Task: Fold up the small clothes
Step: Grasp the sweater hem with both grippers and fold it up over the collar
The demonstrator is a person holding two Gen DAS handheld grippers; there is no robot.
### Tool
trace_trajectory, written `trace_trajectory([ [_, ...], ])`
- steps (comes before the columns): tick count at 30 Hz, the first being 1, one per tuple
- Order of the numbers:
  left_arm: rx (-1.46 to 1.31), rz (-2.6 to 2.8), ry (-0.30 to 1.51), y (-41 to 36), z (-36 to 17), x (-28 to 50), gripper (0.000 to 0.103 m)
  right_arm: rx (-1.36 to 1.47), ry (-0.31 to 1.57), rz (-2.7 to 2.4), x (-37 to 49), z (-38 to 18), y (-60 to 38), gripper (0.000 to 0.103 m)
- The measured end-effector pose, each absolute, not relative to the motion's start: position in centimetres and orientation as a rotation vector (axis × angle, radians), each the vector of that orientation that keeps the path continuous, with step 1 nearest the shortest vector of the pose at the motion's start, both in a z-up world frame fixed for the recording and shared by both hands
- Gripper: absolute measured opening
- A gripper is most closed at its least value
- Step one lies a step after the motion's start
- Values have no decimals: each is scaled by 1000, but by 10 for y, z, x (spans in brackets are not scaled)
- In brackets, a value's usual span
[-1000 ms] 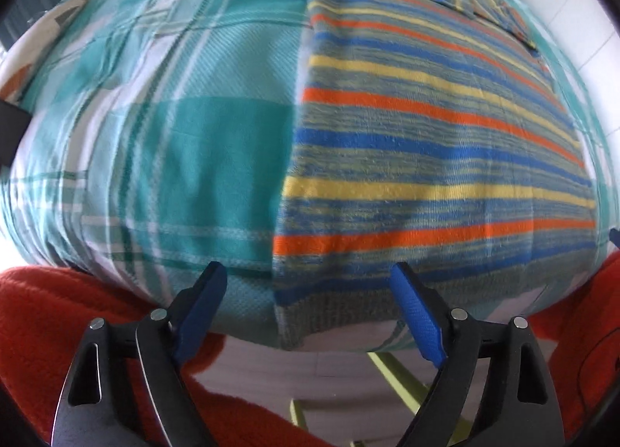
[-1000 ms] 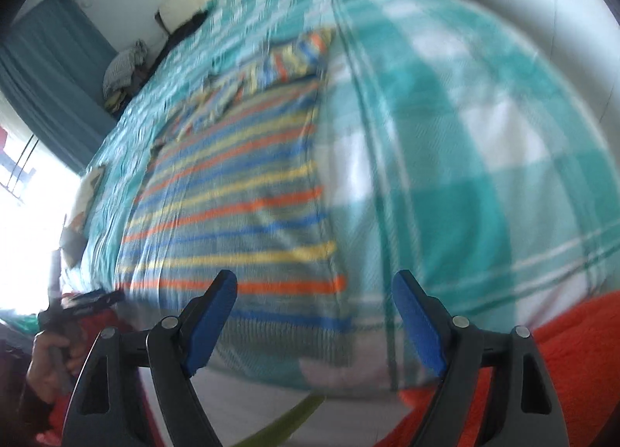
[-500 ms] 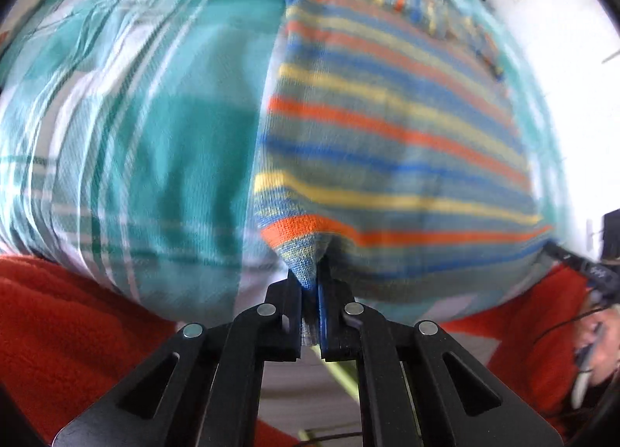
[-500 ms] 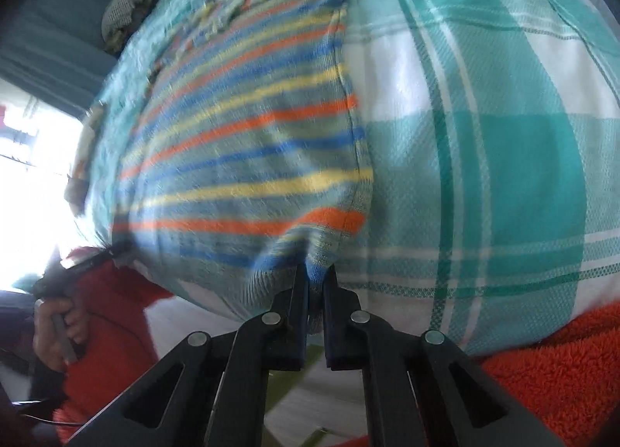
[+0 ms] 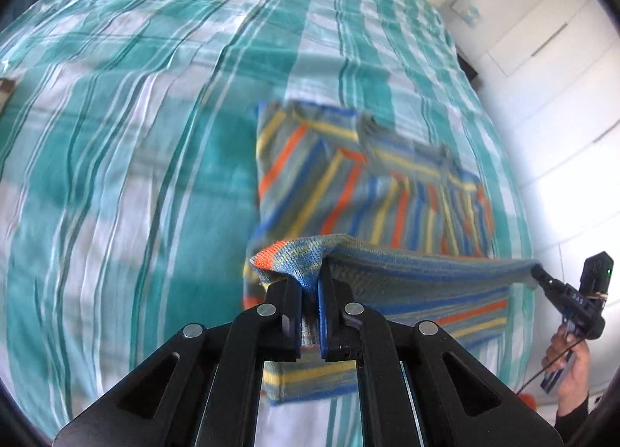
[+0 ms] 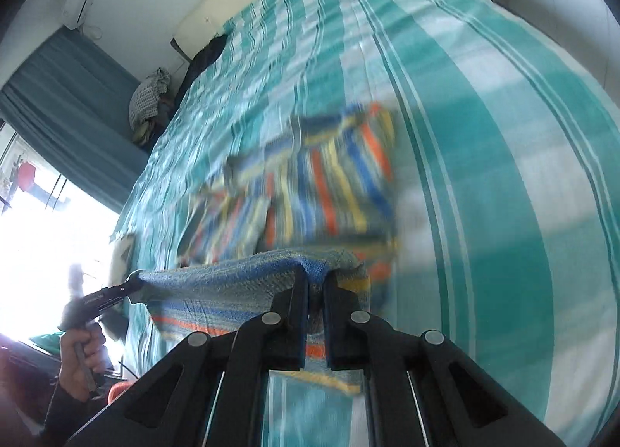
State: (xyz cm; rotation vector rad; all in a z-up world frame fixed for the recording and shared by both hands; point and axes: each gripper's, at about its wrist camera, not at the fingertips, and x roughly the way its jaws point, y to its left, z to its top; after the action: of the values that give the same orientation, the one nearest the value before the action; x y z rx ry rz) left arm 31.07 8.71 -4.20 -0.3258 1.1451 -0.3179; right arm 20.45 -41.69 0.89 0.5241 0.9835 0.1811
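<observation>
Bedspread (image 5: 116, 137) blurred; sweater's (image 5: 368, 191) far end seemingly folded.

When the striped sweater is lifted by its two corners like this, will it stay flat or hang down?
The striped sweater is probably floppy: its edge dips slightly between the left tool and the right tool. It looks light, since small pinches carry it. The knit seems rough, so it is unlikely to slip.
</observation>
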Motion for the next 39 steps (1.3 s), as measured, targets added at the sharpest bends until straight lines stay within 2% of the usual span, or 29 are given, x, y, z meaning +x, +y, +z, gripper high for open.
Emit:
trace_trajectory([
  [7,-372,-283,1206,73,-69,398,4,565,1005,144,291,-4,-435,6],
  [16,-331,-258,1247,53,-97,455,5,638,1060,106,361,-52,-450,6],
  [19,-404,-230,1203,60,-95,476,13,732,997,111,373,-62,-460,8],
  [20,-437,-201,1173,67,-92,481,24,773,952,98,373,-62,-465,10],
  [21,-464,-181,1148,73,-88,482,34,797,911,65,372,-61,-471,20],
  [22,-496,-165,1118,81,-82,481,50,814,878,39,369,-58,-475,27],
  [23,-519,-161,1080,89,-74,476,56,819,853,23,366,-53,-479,37],
  [26,-453,-194,1029,92,-57,459,56,668,882,46,362,-33,-470,37],
  [29,-322,-285,1032,77,-52,430,57,417,1000,231,359,-20,-428,37],
  [31,-239,-367,1078,53,-63,420,63,291,1092,341,360,-26,-395,37],
  [34,-101,-386,1153,13,-91,424,64,172,1194,362,383,-50,-355,37],
  [39,-195,-199,1138,25,-105,446,62,236,1048,23,422,-57,-361,37],
])
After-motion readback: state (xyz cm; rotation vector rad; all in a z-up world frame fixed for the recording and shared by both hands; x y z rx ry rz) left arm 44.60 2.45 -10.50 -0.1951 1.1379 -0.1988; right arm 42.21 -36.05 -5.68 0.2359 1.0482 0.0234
